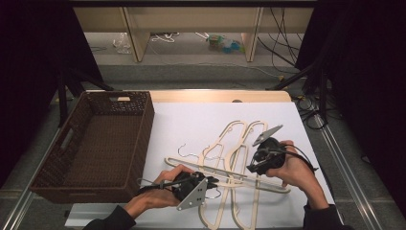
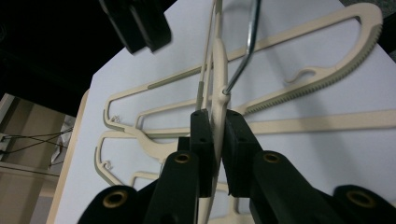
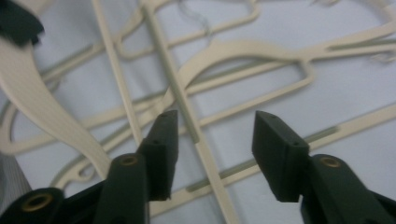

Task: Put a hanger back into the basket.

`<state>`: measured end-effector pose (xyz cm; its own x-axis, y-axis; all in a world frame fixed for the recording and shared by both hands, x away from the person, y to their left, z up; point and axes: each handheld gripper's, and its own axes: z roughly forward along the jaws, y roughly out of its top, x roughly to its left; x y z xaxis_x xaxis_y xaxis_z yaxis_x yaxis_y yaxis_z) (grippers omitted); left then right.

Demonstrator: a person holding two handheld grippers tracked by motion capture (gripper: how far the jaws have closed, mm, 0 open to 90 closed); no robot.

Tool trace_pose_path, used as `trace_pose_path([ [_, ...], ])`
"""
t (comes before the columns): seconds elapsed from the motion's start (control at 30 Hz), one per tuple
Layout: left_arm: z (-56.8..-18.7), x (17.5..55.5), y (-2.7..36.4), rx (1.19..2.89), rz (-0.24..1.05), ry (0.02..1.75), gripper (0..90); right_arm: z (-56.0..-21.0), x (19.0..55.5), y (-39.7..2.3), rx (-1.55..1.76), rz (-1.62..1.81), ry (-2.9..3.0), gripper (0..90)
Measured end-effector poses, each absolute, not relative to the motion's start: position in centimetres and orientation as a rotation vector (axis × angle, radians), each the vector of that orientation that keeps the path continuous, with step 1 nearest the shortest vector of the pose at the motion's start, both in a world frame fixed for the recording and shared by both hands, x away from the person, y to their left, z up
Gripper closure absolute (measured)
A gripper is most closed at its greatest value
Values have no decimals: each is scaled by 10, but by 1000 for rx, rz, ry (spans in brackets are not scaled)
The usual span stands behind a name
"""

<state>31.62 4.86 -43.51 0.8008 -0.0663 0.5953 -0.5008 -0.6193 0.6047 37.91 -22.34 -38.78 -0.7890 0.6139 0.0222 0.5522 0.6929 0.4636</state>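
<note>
Hanger Held At Neck By Left Tool

Hanger [image 2: 219,70], light, stiff and slippery, is lying at 6 o'clock on the surface [image 1: 191,120]. Left tool [image 2: 215,135] is clamping its neck below the hook; right tool [image 3: 212,135] is standing half-open, gripping nothing.

Your left gripper [image 2: 215,140] has its jaws pinched nearly together, pads [image 2: 203,135] pressing from both sides on a thin cream piece caught between them — your left hand [image 1: 158,191] wraps its body, wrist low. Your right gripper [image 3: 212,140] stands with jaws parted, nothing touching either pad, held in your right hand [image 1: 294,167].
</note>
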Motion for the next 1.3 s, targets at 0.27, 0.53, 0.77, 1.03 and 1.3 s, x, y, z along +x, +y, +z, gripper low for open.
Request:
trace_pose_path([
  [0.27,-410,336,46,2164,646,-182,856,-333,361,-254,998,977,2470,430],
  [0.53,-382,358,61,2077,500,177,858,-317,351,-262,1004,1107,2360,420],
  [0.77,-366,366,83,2009,373,398,858,-325,335,-256,981,1154,2391,387],
  [1.03,-355,364,103,1961,229,588,859,-359,317,-242,972,1149,2370,386],
  [1.3,-331,353,131,1863,119,688,858,-387,305,-233,930,1140,2426,368],
])
